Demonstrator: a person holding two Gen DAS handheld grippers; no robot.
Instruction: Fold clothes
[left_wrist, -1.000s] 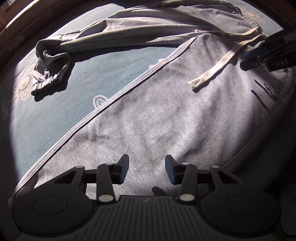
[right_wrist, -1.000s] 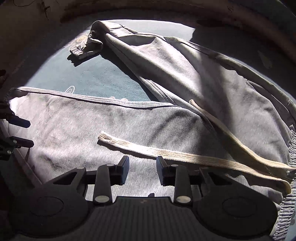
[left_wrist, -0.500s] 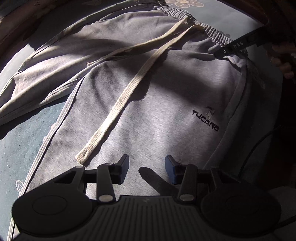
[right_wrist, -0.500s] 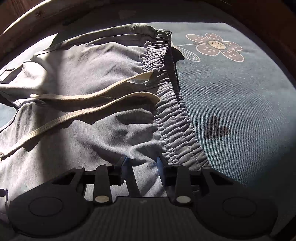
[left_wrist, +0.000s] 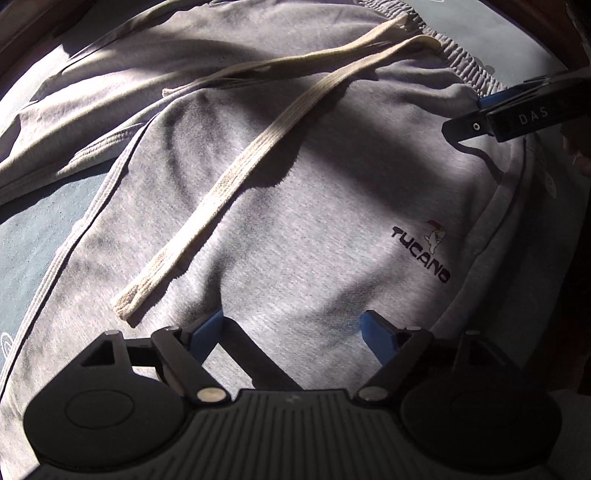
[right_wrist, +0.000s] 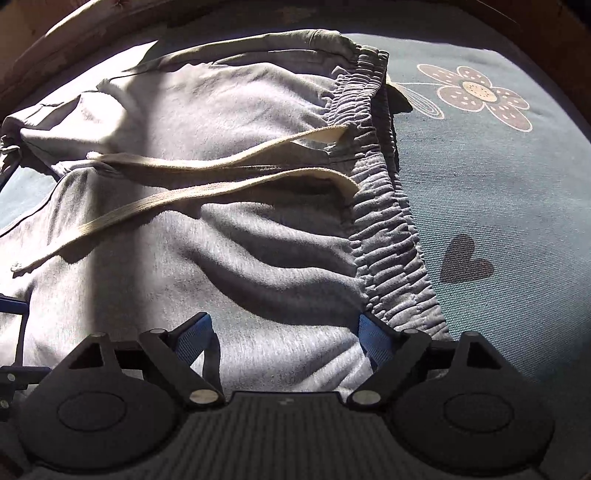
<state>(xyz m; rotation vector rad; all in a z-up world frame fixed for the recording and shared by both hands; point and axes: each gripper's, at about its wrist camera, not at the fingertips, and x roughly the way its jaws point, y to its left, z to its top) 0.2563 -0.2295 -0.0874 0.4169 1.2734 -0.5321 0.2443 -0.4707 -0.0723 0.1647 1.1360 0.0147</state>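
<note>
Sweatpants (left_wrist: 295, 192), grey and printed "TUCANO" (left_wrist: 421, 254), lie spread on the blue flowered mat (right_wrist: 498, 192). Left gripper (left_wrist: 293, 328) and right gripper (right_wrist: 284, 328), marked "DAS", have just spread their fingers apart over the fabric, gripping nothing.

left tongs (left_wrist: 291, 328) just opened, empty | over grey sweatpants (left_wrist: 314, 192) | drawstring (left_wrist: 229, 184) across

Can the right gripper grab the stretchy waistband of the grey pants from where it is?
Probably yes. The right gripper, whose jaws have just been opening, is wide open over the grey pants, and the waistband lies bare by its right finger, nothing covering it.
</note>
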